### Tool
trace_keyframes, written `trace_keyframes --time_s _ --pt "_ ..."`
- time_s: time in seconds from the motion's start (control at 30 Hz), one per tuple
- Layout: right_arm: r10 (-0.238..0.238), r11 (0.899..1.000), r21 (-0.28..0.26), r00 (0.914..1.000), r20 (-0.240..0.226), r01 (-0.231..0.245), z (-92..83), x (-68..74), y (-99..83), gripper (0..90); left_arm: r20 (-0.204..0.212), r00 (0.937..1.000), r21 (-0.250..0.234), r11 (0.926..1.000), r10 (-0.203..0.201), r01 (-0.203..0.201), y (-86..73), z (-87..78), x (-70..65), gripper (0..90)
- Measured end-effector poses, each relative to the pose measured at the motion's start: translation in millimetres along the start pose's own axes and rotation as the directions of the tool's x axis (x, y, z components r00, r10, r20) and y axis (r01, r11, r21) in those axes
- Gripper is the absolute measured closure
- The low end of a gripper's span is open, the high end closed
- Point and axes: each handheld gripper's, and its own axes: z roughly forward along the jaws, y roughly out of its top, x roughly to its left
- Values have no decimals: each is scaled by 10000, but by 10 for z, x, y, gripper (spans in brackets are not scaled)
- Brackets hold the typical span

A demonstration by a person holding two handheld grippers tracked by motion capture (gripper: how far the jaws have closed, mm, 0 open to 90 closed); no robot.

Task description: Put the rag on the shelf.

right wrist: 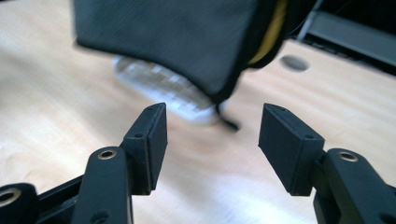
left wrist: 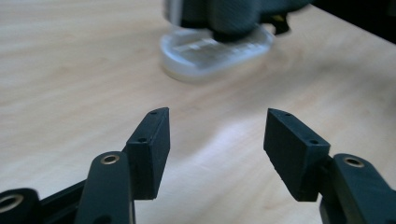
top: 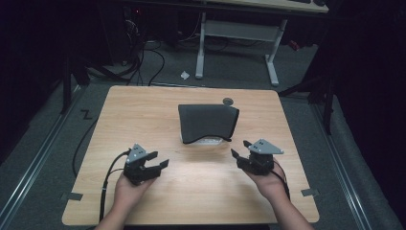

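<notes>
Dark cloth lies near the middle of the desk, draped over a clear tray. Only the tray's near edge shows beneath the cloth's wavy front hem. In the right gripper view the cloth shows a yellow lining at its right edge, and the tray beneath it has a ribbed or gridded surface, blurred. In the left gripper view the tray is a pale rounded shape with the cloth on top of it.

Left tongs: held in the person's left hand at the near left of the desk, jaws apart, nothing between them. They sit well apart from the cloth. In the left gripper view the left tongs point toward the tray over bare wood.

Right tongs: held in the right hand at the near right, jaws apart, holding nothing. They are near the cloth's front right corner, not touching. In the right gripper view the right tongs face that corner.

A small grey disc is set in the desk just behind the cloth.
</notes>
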Motion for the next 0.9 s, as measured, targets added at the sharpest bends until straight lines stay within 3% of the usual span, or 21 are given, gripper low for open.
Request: trace_keyframes --time_s 0.07,0.2,0.3,0.37,0.43,0.47,0.53,0.7,0.77,0.9 --pt "-133 9998 146 9999 -109 134 13 110 -81 423 83 9997 228 9995 232 -234 -49 63 -124 411" --pt "-212 9990 372 9990 -402 227 49 318 -211 420 634 9969 806 9954 468 -519 -161 188 -365 398" --pt "23 9987 513 9984 -562 6 70 470 -312 418 1204 9924 1018 9941 240 -364 -250 213 -560 395" --pt "300 9983 516 9975 -638 -267 73 568 -406 426 1424 9873 1372 9864 708 -905 -277 265 -689 395" --pt "-412 9945 932 9966 -710 478 119 708 -490 421 890 9905 1534 9811 1051 -1178 -284 316 -658 402" --pt "-873 9896 1086 9940 -652 940 143 760 -508 421 755 9936 1581 9828 844 -955 -281 328 -611 405" --pt "-1169 9863 1097 9912 -615 1231 171 801 -508 423 824 9965 1362 9907 -119 6 -262 312 -475 400" --pt "-1101 9872 1096 9922 -579 1159 180 753 -525 424 465 9989 1084 9941 -34 -17 -268 190 -380 398" --pt "-997 9877 1151 9932 -604 1061 177 714 -548 425 459 9988 1056 9943 -175 126 -274 174 -358 396" --pt "-806 9904 1087 9953 -529 859 167 665 -544 426 539 9985 1060 9944 -72 14 -277 186 -387 392"
